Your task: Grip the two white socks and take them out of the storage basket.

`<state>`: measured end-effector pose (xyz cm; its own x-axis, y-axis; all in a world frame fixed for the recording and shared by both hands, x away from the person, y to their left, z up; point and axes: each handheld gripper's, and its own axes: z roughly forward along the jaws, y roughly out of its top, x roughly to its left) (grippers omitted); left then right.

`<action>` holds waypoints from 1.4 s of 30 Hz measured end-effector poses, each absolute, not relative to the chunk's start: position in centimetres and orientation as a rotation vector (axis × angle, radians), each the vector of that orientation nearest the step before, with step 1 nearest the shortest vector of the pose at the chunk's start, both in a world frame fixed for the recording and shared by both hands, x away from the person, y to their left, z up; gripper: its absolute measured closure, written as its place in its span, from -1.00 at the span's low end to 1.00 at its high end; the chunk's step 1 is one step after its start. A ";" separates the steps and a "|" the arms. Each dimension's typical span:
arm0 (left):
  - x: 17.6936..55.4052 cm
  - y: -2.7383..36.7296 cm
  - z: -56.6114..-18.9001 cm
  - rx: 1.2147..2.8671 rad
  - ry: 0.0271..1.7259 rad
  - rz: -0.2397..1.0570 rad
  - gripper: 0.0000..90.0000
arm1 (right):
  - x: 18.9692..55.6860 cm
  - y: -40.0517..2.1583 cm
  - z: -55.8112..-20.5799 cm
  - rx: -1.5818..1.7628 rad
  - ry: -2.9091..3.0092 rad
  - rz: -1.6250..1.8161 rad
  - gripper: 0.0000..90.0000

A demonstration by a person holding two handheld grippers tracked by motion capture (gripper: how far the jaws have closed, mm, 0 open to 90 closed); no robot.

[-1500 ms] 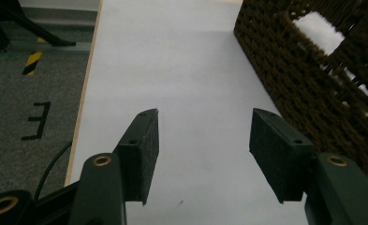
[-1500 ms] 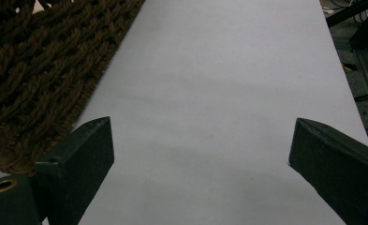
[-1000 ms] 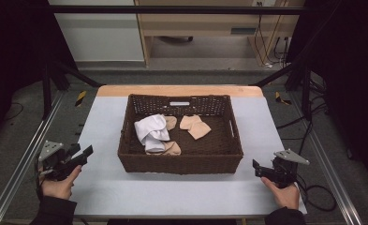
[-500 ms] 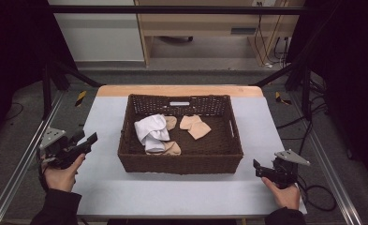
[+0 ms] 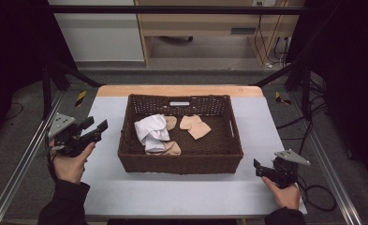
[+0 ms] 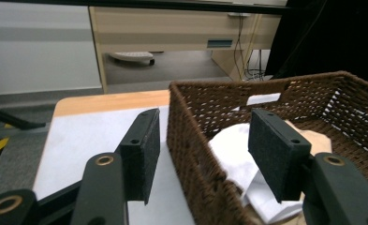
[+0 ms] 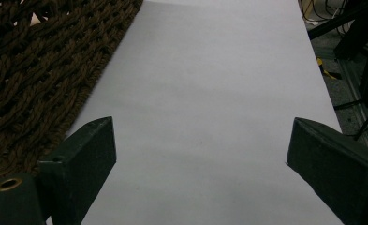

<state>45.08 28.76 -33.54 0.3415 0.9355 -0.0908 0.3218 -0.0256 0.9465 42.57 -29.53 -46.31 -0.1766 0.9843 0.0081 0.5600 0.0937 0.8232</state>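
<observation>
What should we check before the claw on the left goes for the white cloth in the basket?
1. Left claw open, nothing between its jaws: ok.
2. Left claw raised beside the wicker basket, pointing toward it: ok.
3. White cloth lies on top, uncovered: ok.
4. Left claw over the cloth: not ok; the basket wall sits between.
5. Right claw open, low on the table, away from the basket: ok.
6. Whether the cloth is tangled with the beige pieces: cannot tell.
</observation>
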 end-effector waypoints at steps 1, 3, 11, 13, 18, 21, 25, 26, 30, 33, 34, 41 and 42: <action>45.2 28.5 -33.4 1.567 1.167 0.741 -0.04 | 42.6 -29.5 -46.3 1.515 1.803 0.955 -0.81; 45.3 27.9 -33.1 1.570 1.153 0.743 -0.04 | 42.6 -29.5 -46.3 1.514 1.802 0.954 -0.81; 46.4 25.4 -32.1 1.593 1.119 0.729 -0.03 | 42.6 -29.6 -46.3 1.514 1.801 0.958 -0.81; 46.7 24.8 -32.0 1.601 1.101 0.727 -0.03 | 42.6 -29.6 -46.3 1.514 1.800 0.956 -0.81; 47.5 22.9 -32.0 1.630 1.073 0.715 0.08 | 42.6 -29.6 -46.3 1.507 1.794 0.954 -0.81; 47.9 22.1 -32.1 1.643 1.072 0.715 0.11 | 42.7 -29.6 -46.3 1.505 1.795 0.955 -0.81; 48.5 21.2 -32.0 1.651 1.073 0.713 0.13 | 42.7 -29.6 -46.3 1.504 1.794 0.956 -0.81; 48.7 20.9 -32.0 1.649 1.071 0.714 0.13 | 42.7 -29.6 -46.3 1.504 1.794 0.957 -0.81; 49.4 19.9 -31.9 1.639 1.068 0.710 0.15 | 42.7 -29.6 -46.3 1.505 1.792 0.956 -0.81; 50.0 19.3 -31.8 1.650 1.067 0.716 0.17 | 42.7 -29.6 -46.3 1.505 1.793 0.956 -0.81; 50.5 18.6 -31.9 1.661 1.068 0.721 0.18 | 42.7 -29.6 -46.3 1.506 1.795 0.955 -0.81; 52.2 17.4 -32.9 1.699 1.108 0.718 0.15 | 42.7 -29.6 -46.3 1.504 1.793 0.957 -0.81; 52.4 17.2 -33.2 1.709 1.117 0.719 0.14 | 42.7 -29.6 -46.3 1.502 1.795 0.957 -0.81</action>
